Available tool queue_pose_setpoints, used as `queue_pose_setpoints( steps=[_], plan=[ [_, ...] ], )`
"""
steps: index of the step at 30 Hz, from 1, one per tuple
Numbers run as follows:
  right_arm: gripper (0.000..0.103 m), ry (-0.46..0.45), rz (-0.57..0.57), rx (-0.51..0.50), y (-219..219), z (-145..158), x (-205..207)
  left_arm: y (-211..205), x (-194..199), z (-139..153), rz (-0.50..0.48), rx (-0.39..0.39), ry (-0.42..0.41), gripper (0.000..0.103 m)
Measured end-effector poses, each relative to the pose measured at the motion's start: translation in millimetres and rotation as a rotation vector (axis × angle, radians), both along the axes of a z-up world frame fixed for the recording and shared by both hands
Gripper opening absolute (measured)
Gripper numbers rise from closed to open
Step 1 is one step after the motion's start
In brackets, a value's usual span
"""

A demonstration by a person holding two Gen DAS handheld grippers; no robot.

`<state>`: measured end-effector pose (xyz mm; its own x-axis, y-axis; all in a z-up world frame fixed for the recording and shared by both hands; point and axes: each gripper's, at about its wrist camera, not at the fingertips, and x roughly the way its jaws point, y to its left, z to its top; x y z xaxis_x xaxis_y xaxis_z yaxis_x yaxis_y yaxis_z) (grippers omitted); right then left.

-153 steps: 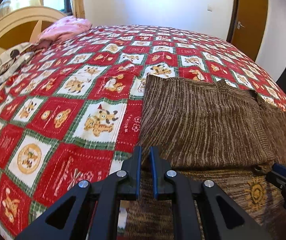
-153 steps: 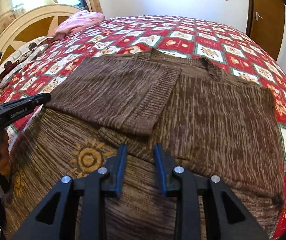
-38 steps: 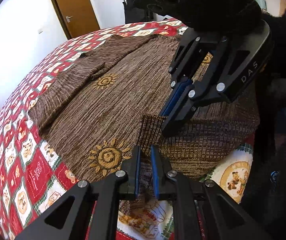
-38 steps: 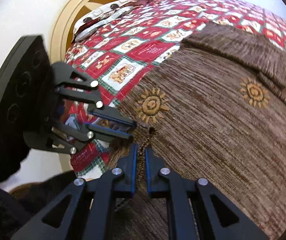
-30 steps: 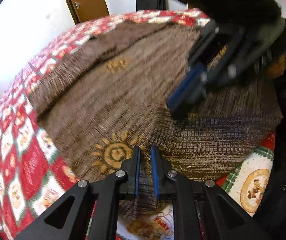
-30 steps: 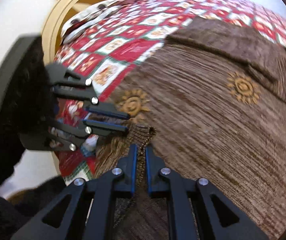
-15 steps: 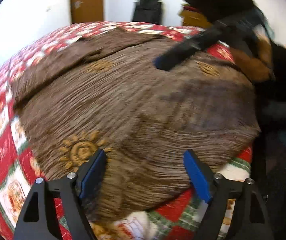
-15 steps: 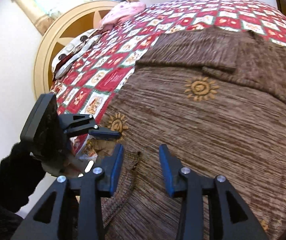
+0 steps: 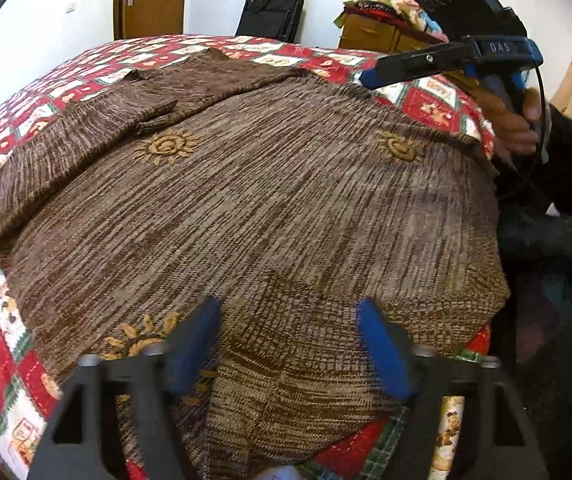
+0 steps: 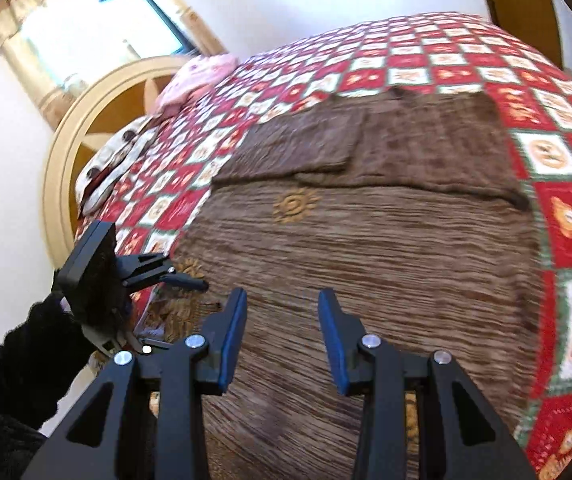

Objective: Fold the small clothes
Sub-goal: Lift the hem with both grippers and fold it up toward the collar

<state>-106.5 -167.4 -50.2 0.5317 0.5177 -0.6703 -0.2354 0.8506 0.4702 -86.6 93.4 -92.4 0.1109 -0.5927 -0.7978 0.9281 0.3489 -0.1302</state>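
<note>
One brown sweater [image 9: 286, 200] lies below two grippers: the left gripper [image 9: 290, 336], jaws closing, and the half-open right gripper [image 10: 281, 336] grip nothing. Three sun motifs [image 9: 165, 146] face the left camera; only the right camera shows the headboard [image 10: 85, 140].

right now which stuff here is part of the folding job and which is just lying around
Part of the job:
- brown knitted sweater, spread on the bed
- left gripper, closing, pads off the knit
- right gripper, open above it

Just lying about:
- patchwork bedspread
- pink pillow
- black bag
- wooden drawers
</note>
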Motion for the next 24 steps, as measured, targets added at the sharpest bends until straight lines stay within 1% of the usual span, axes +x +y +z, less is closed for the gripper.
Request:
queue_pose_setpoints(
  steps=[1, 3, 5, 8, 9, 10, 11, 12, 14, 17, 19, 22, 23, 24],
  plan=[
    [0.042, 0.004, -0.011, 0.008, -4.0, -0.7, 0.8, -1.4, -0.9, -0.7, 0.015, 0.02, -0.019, 0.036],
    [0.042, 0.011, -0.032, 0.024, -8.4, -3.4, 2.2, -0.6, -2.1, -2.4, 0.039, 0.031, -0.009, 0.032],
    [0.042, 0.02, -0.038, 0.042, -12.5, -6.2, 3.0, 0.3, -3.1, -4.3, 0.049, 0.038, -0.001, 0.031],
    [0.042, 0.023, -0.045, 0.045, -14.6, -6.9, 3.5, -4.4, -10.7, -5.6, 0.057, 0.073, -0.049, 0.031],
    [0.042, 0.016, -0.05, 0.04, -15.7, -5.0, 2.8, -6.6, -13.5, -5.9, 0.067, 0.083, -0.067, 0.029],
    [0.042, 0.008, -0.056, 0.035, -18.4, -2.8, 0.7, -7.4, -15.1, -5.8, 0.082, 0.088, -0.085, 0.021],
    [0.042, -0.001, -0.062, 0.031, -21.7, -1.0, -2.0, -6.9, -15.1, -5.4, 0.099, 0.086, -0.09, 0.015],
    [0.042, -0.013, -0.074, 0.024, -25.6, 2.4, -4.5, -5.9, -14.2, -4.6, 0.128, 0.071, -0.072, 0.011],
    [0.042, -0.027, -0.1, 0.013, -33.7, 6.2, -9.5, -2.9, -14.5, -3.8, 0.164, 0.063, -0.068, 0.009],
    [0.042, -0.037, -0.149, 0.014, -49.2, 9.9, -16.1, -3.5, -18.3, -3.5, 0.214, 0.068, -0.083, 0.008],
    [0.042, -0.043, -0.186, 0.016, -60.0, 11.8, -20.4, -3.2, -18.9, 1.4, 0.267, 0.052, -0.084, 0.007],
    [0.042, -0.05, -0.222, 0.02, -70.8, 14.7, -25.3, 5.1, -10.2, 15.2, 0.387, -0.008, -0.055, 0.007],
    [0.042, -0.053, -0.236, 0.015, -75.1, 15.9, -27.6, 11.6, -3.1, 25.3, 0.446, -0.055, -0.041, 0.007],
    [0.042, -0.053, -0.245, 0.009, -78.3, 16.9, -29.4, 15.1, 0.9, 32.4, 0.475, -0.085, -0.039, 0.007]
  ],
)
